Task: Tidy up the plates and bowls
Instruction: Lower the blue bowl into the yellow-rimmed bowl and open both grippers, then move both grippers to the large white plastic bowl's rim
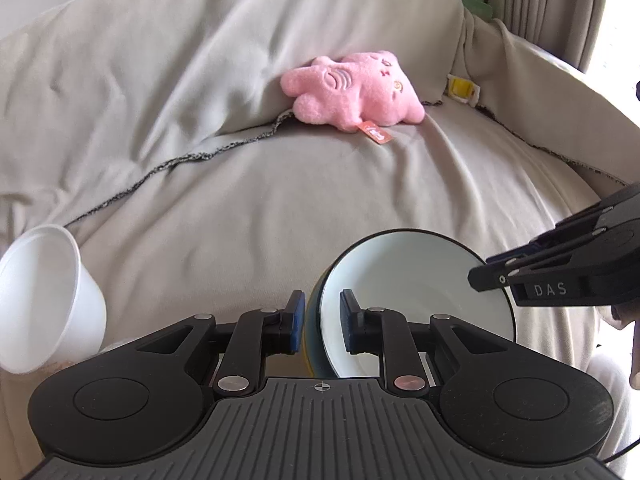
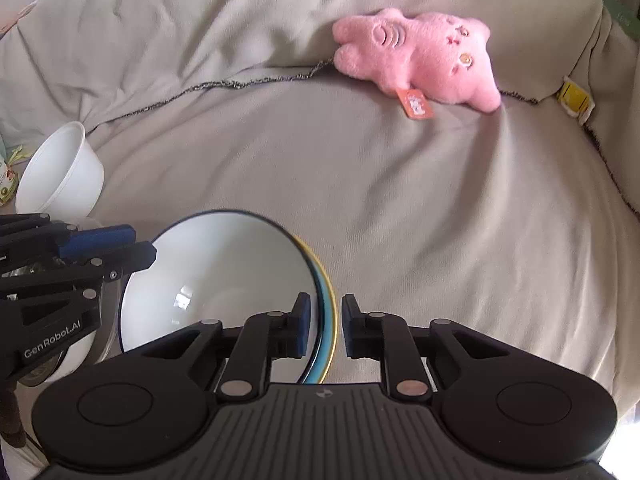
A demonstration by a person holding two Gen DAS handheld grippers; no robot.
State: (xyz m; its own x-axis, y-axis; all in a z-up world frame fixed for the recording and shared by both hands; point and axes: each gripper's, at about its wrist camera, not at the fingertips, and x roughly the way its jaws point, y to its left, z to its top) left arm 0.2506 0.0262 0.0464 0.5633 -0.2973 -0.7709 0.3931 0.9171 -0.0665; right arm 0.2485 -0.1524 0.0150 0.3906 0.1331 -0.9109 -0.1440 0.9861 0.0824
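Note:
A white bowl with a dark rim [image 1: 416,292] [image 2: 224,280] sits nested in a blue and yellow bowl [image 2: 327,312] on the beige sofa cover. My left gripper [image 1: 322,322] straddles the left rim of the bowls, one finger inside and one outside, close to the wall; I cannot tell whether it is clamped. My right gripper [image 2: 325,324] straddles the right rim the same way. Each gripper shows from the side in the other's view: the right in the left wrist view [image 1: 492,268], the left in the right wrist view [image 2: 136,252]. A white plastic bowl [image 1: 44,300] [image 2: 60,176] lies tilted at the left.
A pink plush toy [image 1: 352,88] [image 2: 420,56] lies at the back of the sofa seat [image 1: 280,200]. A small yellow object [image 1: 460,88] [image 2: 574,98] sits at the right by the armrest. Another pale dish [image 2: 76,356] shows under the left gripper.

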